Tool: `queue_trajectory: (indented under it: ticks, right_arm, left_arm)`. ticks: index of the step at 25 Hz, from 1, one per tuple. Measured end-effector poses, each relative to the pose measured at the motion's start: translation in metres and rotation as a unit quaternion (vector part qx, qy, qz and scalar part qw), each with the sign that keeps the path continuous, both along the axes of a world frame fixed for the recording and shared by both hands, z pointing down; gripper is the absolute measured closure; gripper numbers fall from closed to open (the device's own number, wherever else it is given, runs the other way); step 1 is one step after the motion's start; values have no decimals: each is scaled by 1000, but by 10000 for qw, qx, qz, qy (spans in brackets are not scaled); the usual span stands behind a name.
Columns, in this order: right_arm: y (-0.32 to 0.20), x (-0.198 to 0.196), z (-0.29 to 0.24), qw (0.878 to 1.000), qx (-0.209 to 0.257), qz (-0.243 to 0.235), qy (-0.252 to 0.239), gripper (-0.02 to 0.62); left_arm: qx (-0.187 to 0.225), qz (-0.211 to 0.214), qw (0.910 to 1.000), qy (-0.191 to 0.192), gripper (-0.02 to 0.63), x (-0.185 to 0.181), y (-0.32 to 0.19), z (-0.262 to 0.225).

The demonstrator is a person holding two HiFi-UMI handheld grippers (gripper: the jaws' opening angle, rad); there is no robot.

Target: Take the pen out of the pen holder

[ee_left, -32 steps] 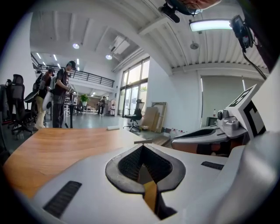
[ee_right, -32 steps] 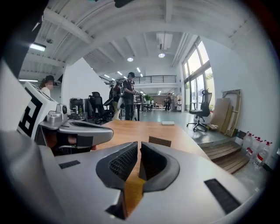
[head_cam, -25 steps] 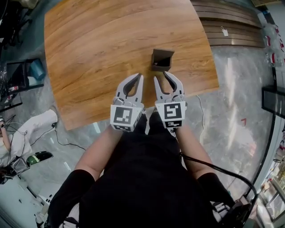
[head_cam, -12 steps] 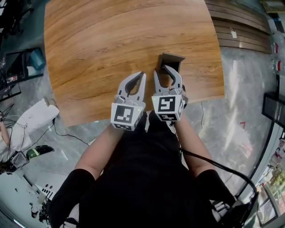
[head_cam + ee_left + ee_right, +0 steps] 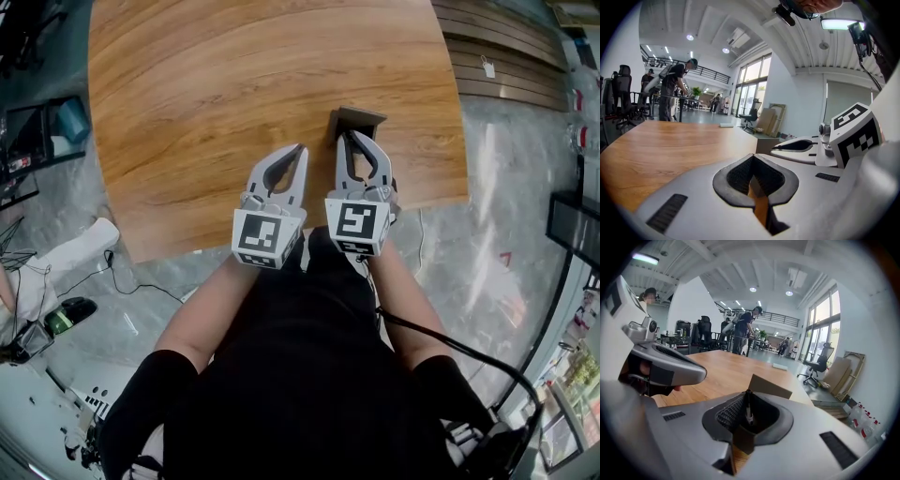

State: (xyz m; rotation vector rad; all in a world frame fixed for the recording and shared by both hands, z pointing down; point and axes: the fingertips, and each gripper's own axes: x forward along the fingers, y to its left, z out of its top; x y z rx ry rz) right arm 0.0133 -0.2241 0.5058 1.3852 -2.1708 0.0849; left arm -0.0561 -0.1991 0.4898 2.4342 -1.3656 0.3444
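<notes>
A dark brown square pen holder (image 5: 364, 116) stands near the front right corner of the wooden table (image 5: 234, 84). My right gripper (image 5: 351, 136) reaches over its near rim. In the right gripper view the gripper (image 5: 748, 392) is shut on the top of a slim dark pen (image 5: 748, 412) with a silver clip. The pen stands upright inside the pen holder (image 5: 771, 386). My left gripper (image 5: 300, 148) hovers beside it to the left, shut with nothing held. Through the left gripper (image 5: 753, 157) only table wood shows. The pen is hidden in the head view.
The table's front edge (image 5: 281, 230) runs under both grippers, with grey marble floor and cables (image 5: 141, 291) below. Wooden steps (image 5: 506, 56) lie at the far right. People and office chairs (image 5: 740, 336) stand beyond the table's far side.
My right gripper has moved forward to the holder and its jaws have closed on the pen. The left gripper stays shut and shifted slightly forward.
</notes>
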Motion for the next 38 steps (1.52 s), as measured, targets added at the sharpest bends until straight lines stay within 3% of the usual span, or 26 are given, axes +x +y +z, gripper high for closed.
queue_trajectory:
  ticks: [10, 21, 28, 35, 38]
  right_arm:
    - [19, 24, -86, 9965, 600, 278, -521, 552]
    - [44, 39, -169, 9877, 1242, 269, -911, 552]
    - [34, 40, -149, 9885, 1060, 222, -1053, 552]
    - [8, 51, -78, 9798, 345, 457, -1918, 552]
    - [-2, 56, -49, 9791, 154, 596, -1936, 552]
  left_arm:
    - [428, 172, 9989, 129, 606, 23, 8, -46]
    - [855, 101, 9961, 176, 606, 26, 11, -97]
    - [835, 41, 9963, 184, 606, 26, 4, -94]
    - [504, -14, 9987, 76, 606, 23, -8, -60]
    - [338, -80, 9994, 57, 606, 18, -12, -44]
